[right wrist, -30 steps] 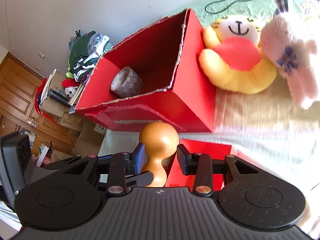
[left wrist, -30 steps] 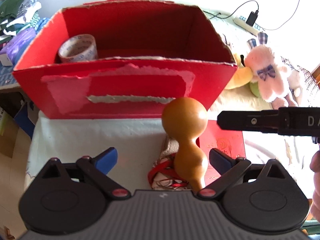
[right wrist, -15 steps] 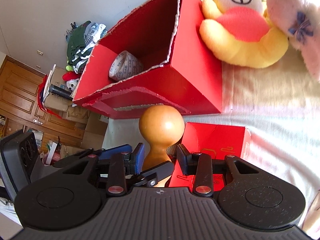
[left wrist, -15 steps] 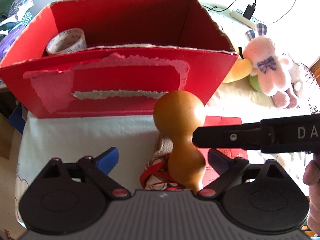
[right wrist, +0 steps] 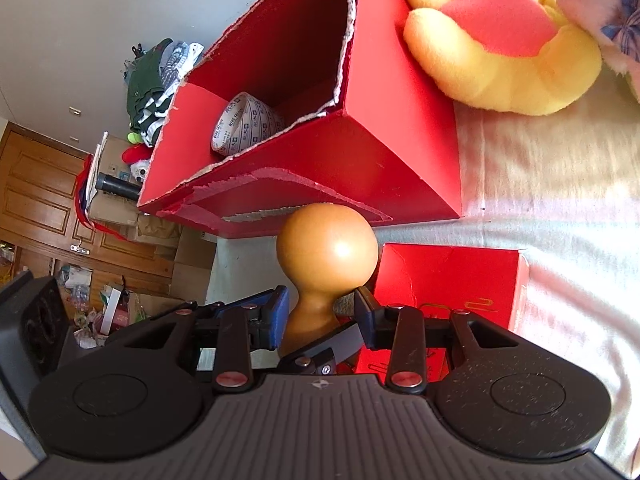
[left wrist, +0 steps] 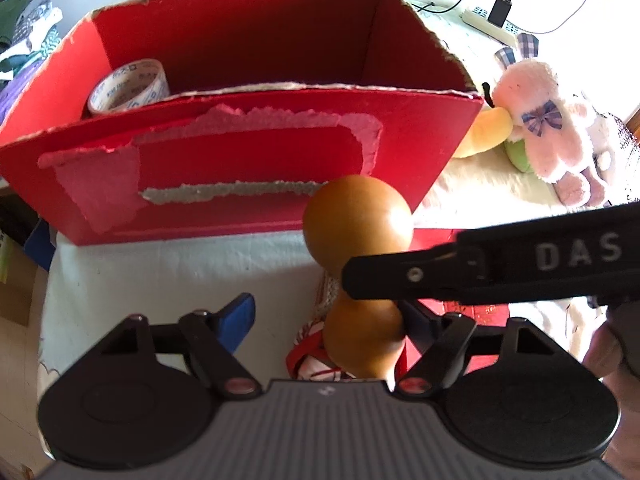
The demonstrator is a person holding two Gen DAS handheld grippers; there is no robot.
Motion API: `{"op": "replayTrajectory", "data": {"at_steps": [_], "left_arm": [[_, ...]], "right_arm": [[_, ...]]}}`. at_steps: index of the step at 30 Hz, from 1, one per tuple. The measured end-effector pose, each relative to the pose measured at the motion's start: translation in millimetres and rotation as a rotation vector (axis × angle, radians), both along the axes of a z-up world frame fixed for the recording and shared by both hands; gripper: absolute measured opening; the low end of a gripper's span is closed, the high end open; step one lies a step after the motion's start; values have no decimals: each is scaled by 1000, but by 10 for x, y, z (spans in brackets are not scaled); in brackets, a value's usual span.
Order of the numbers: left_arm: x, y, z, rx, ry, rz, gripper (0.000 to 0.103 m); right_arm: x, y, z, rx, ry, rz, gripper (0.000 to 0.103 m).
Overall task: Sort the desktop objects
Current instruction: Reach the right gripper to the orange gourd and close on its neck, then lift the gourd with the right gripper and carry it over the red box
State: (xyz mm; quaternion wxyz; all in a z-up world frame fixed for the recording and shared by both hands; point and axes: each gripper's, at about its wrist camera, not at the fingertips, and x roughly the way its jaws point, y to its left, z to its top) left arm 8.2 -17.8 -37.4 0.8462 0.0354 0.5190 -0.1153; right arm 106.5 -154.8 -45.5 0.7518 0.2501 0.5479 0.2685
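Right hand-held gripper point(right wrist: 322, 314) pinches the gourd point(right wrist: 326, 258) at its waist, while the left hand-held gripper point(left wrist: 326, 316) is closing around its lower bulb, no contact yet. Gourd's upright just before the red cardboard box point(left wrist: 400, 136). Next it probably needs lifting over the wall, beside the tape roll point(left wrist: 128, 86).

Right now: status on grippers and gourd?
Right gripper clamps gourd at its waist. Left gripper closing around lower bulb. Red box just ahead.

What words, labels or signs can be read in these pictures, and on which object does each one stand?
"DAS": white letters on the right gripper's black side, cut off by the left wrist picture's edge.
Tape roll in the red cardboard box: repeated print, too small to read.
Small red box: gold markings, not legible.
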Motion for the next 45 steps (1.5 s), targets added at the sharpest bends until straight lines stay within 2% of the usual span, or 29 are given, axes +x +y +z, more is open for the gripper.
{"op": "replayTrajectory", "data": {"at_steps": [7,9,11,14,17,19,20,21,23,25,28,31,34,40,42,45], "left_arm": [[-31,-42,44,6,-9,-59,61],[-54,-66,56,-3,-7,-79,50],[-78,-102,67,-12,-2,-104,40],[-112,-145,69,5,-14,-113,41],[-109,-79,50,-6,-15,-88,52],[-121,-11,31,-31,-9,-73,53],[-127,27,24,-46,-4,-63,57],[-130,63,12,-58,3,-47,65],[-116,97,-9,-70,9,-34,67],[-85,98,-28,-77,18,-29,66],[-30,37,-78,-78,36,-33,56],[-29,-39,-115,-35,23,-46,50],[-42,-91,-114,-16,15,-63,46],[-119,-179,-72,29,-12,-86,44],[-162,-211,-8,32,-21,-101,37],[-228,-270,127,10,-32,-131,37]], "right_arm": [[17,26,-18,-12,-5,10,38],[14,-3,-17,8,4,6,27],[10,-11,-8,52,25,19,26],[-30,-11,21,20,-2,28,23],[-36,-81,-9,24,4,13,22],[-46,-137,-39,38,21,6,21],[-58,-156,-35,40,20,5,21],[-69,-177,-35,41,18,5,21],[-69,-186,-37,50,26,7,21],[-71,-176,-62,67,33,4,21],[-50,-180,-76,89,50,-10,27],[-49,-157,-99,94,56,-16,31],[-48,-114,-105,108,56,-8,31],[-76,-86,-47,108,34,19,30],[-94,-150,3,116,27,20,29],[-138,-251,111,125,10,26,29]]}}
